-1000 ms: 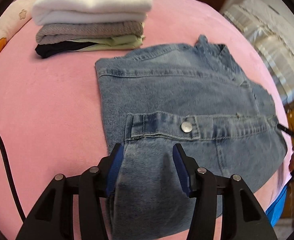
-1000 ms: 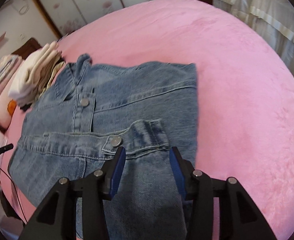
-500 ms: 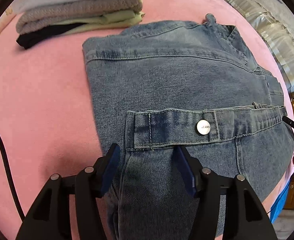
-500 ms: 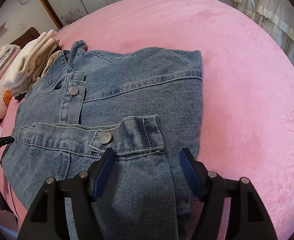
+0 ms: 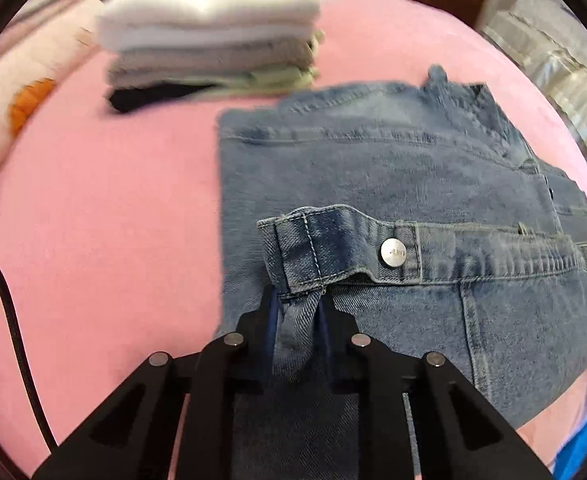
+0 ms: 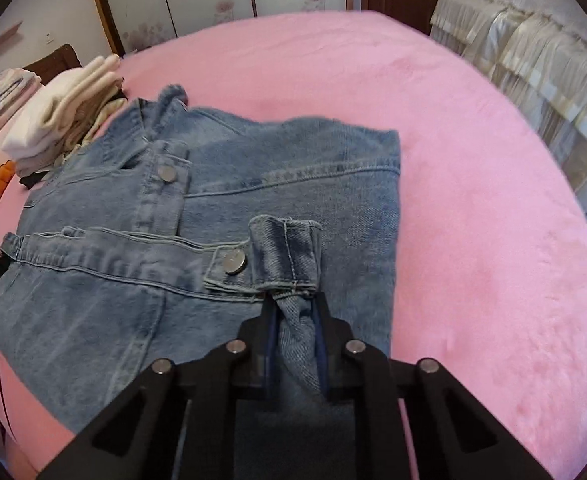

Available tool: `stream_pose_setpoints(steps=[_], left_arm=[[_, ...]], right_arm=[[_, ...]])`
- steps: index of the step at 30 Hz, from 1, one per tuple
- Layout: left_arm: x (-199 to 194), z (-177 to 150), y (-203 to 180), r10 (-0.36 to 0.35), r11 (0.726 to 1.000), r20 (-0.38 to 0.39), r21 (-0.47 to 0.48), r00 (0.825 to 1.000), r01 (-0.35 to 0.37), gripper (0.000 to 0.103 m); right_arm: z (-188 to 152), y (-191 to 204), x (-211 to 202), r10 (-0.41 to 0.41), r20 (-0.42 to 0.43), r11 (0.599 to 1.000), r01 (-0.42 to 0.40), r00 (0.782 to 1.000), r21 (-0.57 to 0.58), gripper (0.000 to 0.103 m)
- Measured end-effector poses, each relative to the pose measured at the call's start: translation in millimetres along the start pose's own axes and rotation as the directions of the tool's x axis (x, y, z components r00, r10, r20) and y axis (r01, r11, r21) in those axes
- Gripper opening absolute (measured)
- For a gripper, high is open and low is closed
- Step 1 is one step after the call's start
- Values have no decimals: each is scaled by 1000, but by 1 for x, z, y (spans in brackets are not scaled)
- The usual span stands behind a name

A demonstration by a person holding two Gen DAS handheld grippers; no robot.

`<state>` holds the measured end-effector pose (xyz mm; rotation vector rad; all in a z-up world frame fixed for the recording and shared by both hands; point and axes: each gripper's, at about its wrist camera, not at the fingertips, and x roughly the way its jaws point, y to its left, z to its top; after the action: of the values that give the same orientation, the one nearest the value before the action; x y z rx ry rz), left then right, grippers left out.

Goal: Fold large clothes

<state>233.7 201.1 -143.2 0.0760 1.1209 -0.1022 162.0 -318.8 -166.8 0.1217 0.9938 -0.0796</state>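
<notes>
A blue denim jacket (image 5: 393, 168) lies folded on a pink bed (image 5: 113, 208), with both sleeves laid across its front. My left gripper (image 5: 298, 308) is shut on the denim sleeve just below its buttoned cuff (image 5: 333, 244) and lifts the cloth a little. In the right wrist view the jacket (image 6: 277, 184) fills the middle, and my right gripper (image 6: 293, 312) is shut on the other sleeve just below its cuff (image 6: 283, 254).
A stack of folded clothes (image 5: 213, 36), white on top, sits at the far left of the bed, also in the right wrist view (image 6: 61, 120). A pillow (image 5: 17, 92) lies left of it. A cream frilled bedspread (image 6: 533, 72) lies to the right. A black cable (image 5: 9, 312) runs at the left.
Both grippers have closed from open onto the denim sleeves just below the cuffs. The pinched cloth has bunched up and lifted slightly.
</notes>
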Motion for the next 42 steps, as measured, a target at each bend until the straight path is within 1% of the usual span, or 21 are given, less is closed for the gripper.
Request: stream_pose_setpoints(steps=[2,4,6,9,12,14,16,19,21,23,25,26,27,29,30,31,32,36,40,41,42], left_arm=[[-22,-6,-2,36,999,67,5,997,-36,16],[-46,-12,-9,81,996,157,28,984,-87,16],[-67,-15,-21,133,987,246,51,960,-150,16],[-91,-9,-28,173,979,356,39,918,-200,16],[-104,12,-26,201,977,415,-17,887,-213,16],[-102,27,-27,213,974,424,-28,880,-223,16],[-89,46,-30,236,969,412,-34,880,-244,16],[-53,67,-36,245,963,390,3,888,-268,15],[-21,77,-40,255,960,329,25,909,-279,15],[5,84,-36,272,958,283,15,920,-288,15],[18,87,-34,275,959,260,-4,926,-284,15],[23,88,-31,268,962,250,-21,930,-272,15],[25,87,-28,261,965,244,-31,934,-262,15],[29,87,-26,252,967,245,-34,936,-252,15],[29,85,-26,251,967,250,-26,935,-253,15],[29,85,-26,253,966,252,-19,934,-256,15],[29,85,-27,253,966,253,-12,934,-259,15],[25,82,-27,244,969,247,-18,938,-248,15],[22,82,-28,244,969,240,-17,939,-247,15],[20,83,-28,243,969,241,-17,940,-246,15],[19,83,-28,241,970,241,-20,940,-244,15]], right_arm=[[-2,2,-23,-11,63,1000,10,998,12,14],[0,4,-43,-15,121,1000,13,992,21,13],[5,8,-62,-35,181,999,31,983,25,13],[18,9,-87,-48,265,998,36,963,49,13],[37,6,-102,-82,336,995,60,938,76,5],[57,-3,-106,-136,375,988,97,917,120,0],[72,-16,-103,-170,379,979,114,910,167,0],[95,-42,-74,-171,324,967,96,930,235,0],[99,-51,-54,-145,274,965,74,951,253,0],[101,-55,-25,-44,191,968,-6,981,253,0],[101,-51,-8,-17,149,969,-20,989,244,1],[104,-47,6,34,111,972,-59,993,229,2],[103,-45,13,50,90,972,-70,995,225,4],[108,-37,33,100,44,970,-107,994,219,18],[108,-32,39,114,34,969,-119,993,216,30],[112,-26,47,121,23,971,-123,992,206,38],[113,-20,52,119,17,973,-120,993,197,38],[128,-6,81,112,-42,981,-103,993,163,38],[129,4,106,31,-113,996,-20,993,92,36],[127,7,104,26,-102,997,-19,994,68,29],[126,8,101,24,-92,998,-19,995,55,7]])
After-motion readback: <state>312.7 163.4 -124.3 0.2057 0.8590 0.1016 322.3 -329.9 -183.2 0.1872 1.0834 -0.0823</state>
